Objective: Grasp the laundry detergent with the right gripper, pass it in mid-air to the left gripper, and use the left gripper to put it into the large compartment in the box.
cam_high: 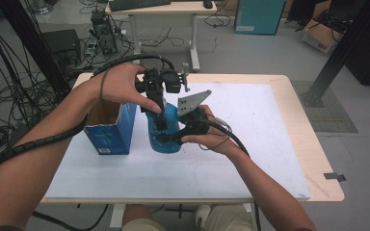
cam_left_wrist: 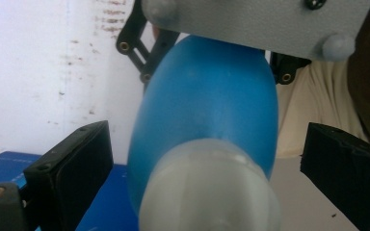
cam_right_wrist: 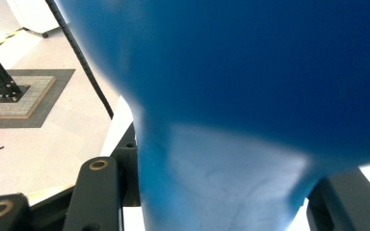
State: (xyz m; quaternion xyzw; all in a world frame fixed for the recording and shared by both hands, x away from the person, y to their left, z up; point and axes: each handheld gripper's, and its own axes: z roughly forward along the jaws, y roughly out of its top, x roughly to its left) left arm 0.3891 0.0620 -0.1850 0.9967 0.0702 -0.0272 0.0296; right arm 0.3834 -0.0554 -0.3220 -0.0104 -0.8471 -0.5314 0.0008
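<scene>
A blue egg-shaped bottle (cam_high: 172,117) with a frosted white cap (cam_left_wrist: 207,187) stands above the white mat, next to an open blue box (cam_high: 111,131). My right gripper (cam_high: 165,140) is shut on the bottle's lower part from the right; in the right gripper view the bottle (cam_right_wrist: 250,72) sits tight between its jaws (cam_right_wrist: 221,192). From above, my left gripper (cam_high: 159,115) comes down over the capped end. In the left gripper view its jaws (cam_left_wrist: 207,151) stand open on either side of the bottle (cam_left_wrist: 207,101) with gaps on both sides. The right gripper's grey plate (cam_left_wrist: 260,19) shows behind.
The white mat (cam_high: 255,125) covers a wooden table (cam_high: 301,120), with free room to the right and front of the bottle. The blue box stands at the mat's left side. Cables trail from both grippers. Beyond the table are a desk (cam_high: 164,9) and floor cables.
</scene>
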